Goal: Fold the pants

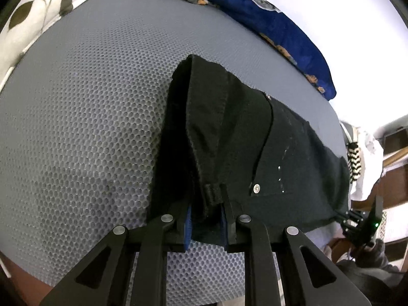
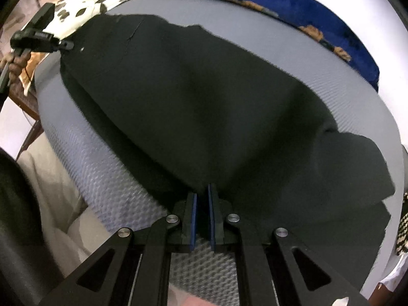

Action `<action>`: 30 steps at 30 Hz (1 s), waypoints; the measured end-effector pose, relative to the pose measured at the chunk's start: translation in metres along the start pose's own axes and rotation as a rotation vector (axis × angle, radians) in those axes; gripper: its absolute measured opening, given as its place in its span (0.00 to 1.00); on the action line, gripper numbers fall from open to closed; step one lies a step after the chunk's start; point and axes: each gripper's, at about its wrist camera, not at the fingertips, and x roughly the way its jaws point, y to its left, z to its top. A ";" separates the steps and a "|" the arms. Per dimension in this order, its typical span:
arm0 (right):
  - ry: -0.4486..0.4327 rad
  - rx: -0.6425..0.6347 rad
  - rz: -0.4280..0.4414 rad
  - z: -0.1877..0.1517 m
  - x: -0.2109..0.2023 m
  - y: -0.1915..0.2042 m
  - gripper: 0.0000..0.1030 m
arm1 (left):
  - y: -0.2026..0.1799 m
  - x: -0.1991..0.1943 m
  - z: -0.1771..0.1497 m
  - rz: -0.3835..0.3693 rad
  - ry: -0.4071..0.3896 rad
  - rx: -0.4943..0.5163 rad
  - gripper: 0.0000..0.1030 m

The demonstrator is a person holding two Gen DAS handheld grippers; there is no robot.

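Note:
Black pants (image 1: 255,140) lie across a grey mesh mattress (image 1: 89,127). My left gripper (image 1: 206,219) is shut on the waistband by a belt loop, and the band stands raised in a fold. A silver rivet and pocket seam show to its right. My right gripper (image 2: 202,204) is shut on the near edge of the pants (image 2: 204,102) further down the legs. The fabric stretches from it to the left gripper (image 2: 63,45), seen at the far left. The right gripper also shows in the left wrist view (image 1: 339,215) at the far right edge of the pants.
A blue floral blanket (image 1: 267,20) lies along the mattress's far edge by a white wall. A leaf-print pillow (image 1: 38,12) sits at the far left. Wooden furniture (image 1: 392,158) and a black-and-white zigzag cloth (image 1: 354,158) stand beyond the right edge.

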 end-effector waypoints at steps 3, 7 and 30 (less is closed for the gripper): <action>-0.009 0.014 0.023 -0.002 -0.010 -0.003 0.06 | 0.002 -0.014 -0.008 0.019 -0.011 0.051 0.18; 0.018 0.030 0.049 -0.010 0.000 -0.001 0.06 | 0.003 -0.007 -0.018 0.039 -0.002 0.081 0.20; 0.018 0.170 0.153 -0.002 0.012 -0.021 0.10 | -0.189 0.005 -0.078 0.078 -0.165 0.624 0.45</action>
